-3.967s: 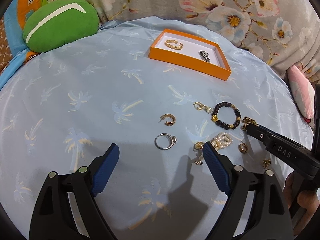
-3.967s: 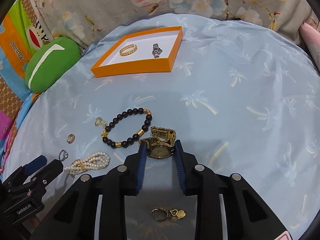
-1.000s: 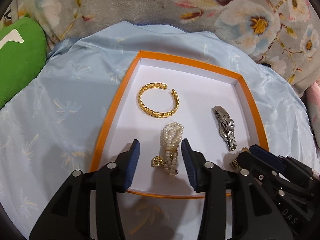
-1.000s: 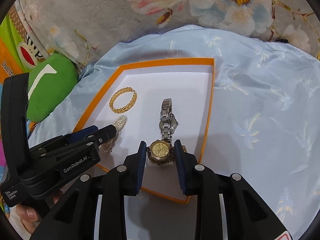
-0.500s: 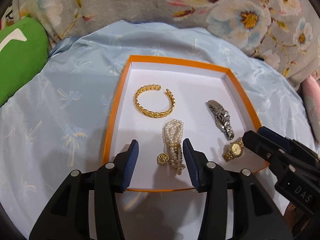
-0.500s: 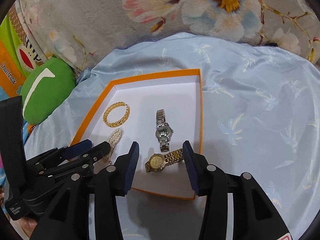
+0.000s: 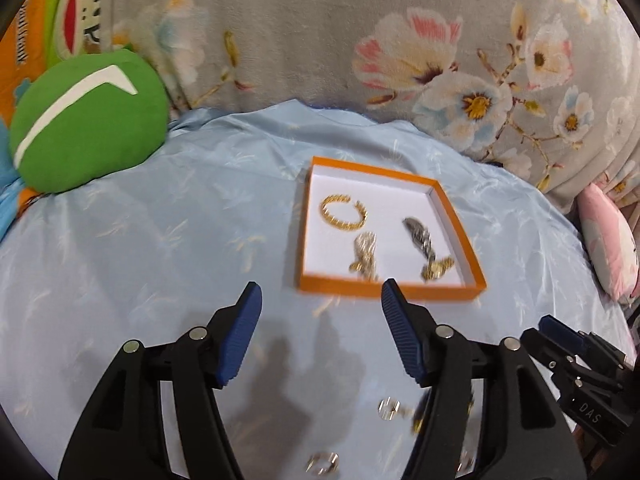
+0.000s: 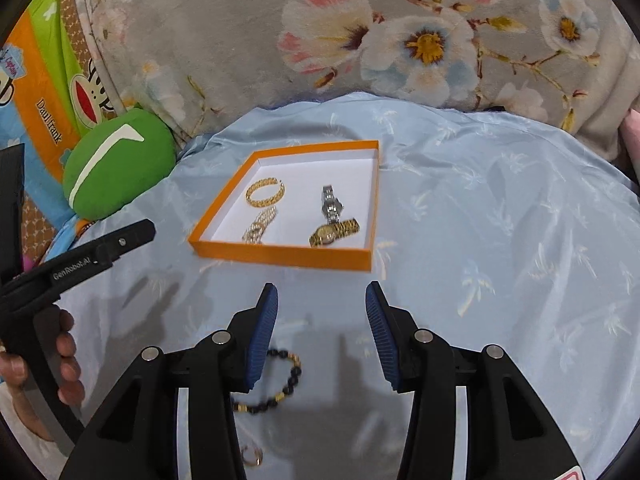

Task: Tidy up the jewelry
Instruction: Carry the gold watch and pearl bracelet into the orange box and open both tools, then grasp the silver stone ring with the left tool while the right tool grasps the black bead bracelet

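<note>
An orange tray [image 7: 384, 290] [image 8: 280, 257] lies on the blue cloth. It holds a gold bangle [image 7: 343, 212] [image 8: 265, 192], a pearl bracelet [image 7: 365, 254] [image 8: 260, 225], a silver watch [image 7: 419, 237] [image 8: 331, 203] and a gold watch [image 7: 438, 267] [image 8: 334, 232]. My left gripper [image 7: 320, 332] is open and empty, pulled back from the tray. My right gripper [image 8: 322, 330] is open and empty, also short of the tray. A black bead bracelet [image 8: 280, 384] lies under the right gripper. Small rings [image 7: 389, 408] [image 7: 322, 462] lie under the left one.
A green cushion [image 7: 86, 120] [image 8: 116, 164] sits at the far left. A floral blanket [image 7: 360, 32] rises behind the cloth. A pink pillow [image 7: 608, 240] is at the right edge. A gold earring [image 8: 252, 456] lies near the front.
Both grippers let go of the pearl bracelet and the gold watch in the tray, opened wider and drew back toward the near side of the cloth.
</note>
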`<state>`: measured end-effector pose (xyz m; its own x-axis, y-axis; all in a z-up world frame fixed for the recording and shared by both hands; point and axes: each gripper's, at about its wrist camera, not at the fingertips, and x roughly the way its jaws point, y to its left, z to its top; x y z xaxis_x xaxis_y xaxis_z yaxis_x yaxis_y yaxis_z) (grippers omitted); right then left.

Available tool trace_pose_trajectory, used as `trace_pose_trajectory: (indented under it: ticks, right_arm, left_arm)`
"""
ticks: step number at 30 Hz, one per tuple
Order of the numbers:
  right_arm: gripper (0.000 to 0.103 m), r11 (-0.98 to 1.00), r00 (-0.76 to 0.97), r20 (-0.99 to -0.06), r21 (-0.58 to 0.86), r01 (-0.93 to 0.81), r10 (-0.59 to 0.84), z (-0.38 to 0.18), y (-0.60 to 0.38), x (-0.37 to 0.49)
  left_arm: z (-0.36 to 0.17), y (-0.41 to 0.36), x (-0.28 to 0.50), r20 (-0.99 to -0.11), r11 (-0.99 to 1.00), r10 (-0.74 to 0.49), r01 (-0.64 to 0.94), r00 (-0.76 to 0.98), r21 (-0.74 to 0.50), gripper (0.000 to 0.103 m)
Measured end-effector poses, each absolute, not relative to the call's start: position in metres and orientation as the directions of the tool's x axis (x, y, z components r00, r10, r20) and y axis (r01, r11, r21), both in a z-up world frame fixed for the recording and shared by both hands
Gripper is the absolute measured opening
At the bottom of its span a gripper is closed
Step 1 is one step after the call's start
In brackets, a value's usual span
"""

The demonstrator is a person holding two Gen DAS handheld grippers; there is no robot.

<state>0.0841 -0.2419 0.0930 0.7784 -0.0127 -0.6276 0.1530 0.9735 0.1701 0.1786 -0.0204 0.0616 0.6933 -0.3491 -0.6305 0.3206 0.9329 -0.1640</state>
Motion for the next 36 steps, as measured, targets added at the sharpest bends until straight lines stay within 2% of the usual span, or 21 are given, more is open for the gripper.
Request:
trace_pose_trajectory:
  ticks: [11, 17, 18, 21, 32, 36]
  right_arm:
    - [0.045, 0.952, 0.722, -0.691, 0.203, 0.227, -0.025, 0.045, -0.233, -0.012]
    - [0.045, 0.958, 0.715, -0.699, 0.193, 0.212, -0.018, 0.037, -0.22, -0.026]
    - [0.045, 0.958, 0.714, -0.7, 0.195, 0.208, -0.012, 0.037, -0.218, -0.026]
    - [0.045, 0.959, 0.715, -0.699, 0.2, 0.202, -0.004, 0.036, -0.213, -0.025]
    - [0.045, 0.955, 0.7, -0.715, 0.213, 0.208, 0.007, 0.033, -0.209, -0.019]
    - [0.045, 0.953, 0.701, -0.714, 0.217, 0.213, 0.006, 0.033, -0.21, -0.019]
  left_arm:
    - [0.005, 0.021, 0.091, -0.711, 0.941, -0.331, 0.278, 0.621, -0.194, 0.06]
    - [0.001, 0.012, 0.065, -0.698, 0.939, -0.32, 0.315, 0.64, -0.141, 0.061]
    - [0.002, 0.01, 0.063, -0.694, 0.94, -0.314, 0.317, 0.648, -0.129, 0.065]
    - [0.002, 0.008, 0.062, -0.696, 0.938, -0.313, 0.324, 0.646, -0.12, 0.068]
    - [-0.007, 0.004, 0.07, -0.732, 0.934, -0.317, 0.331, 0.603, -0.133, 0.068]
    - [-0.007, 0.002, 0.073, -0.738, 0.937, -0.307, 0.327, 0.601, -0.123, 0.064]
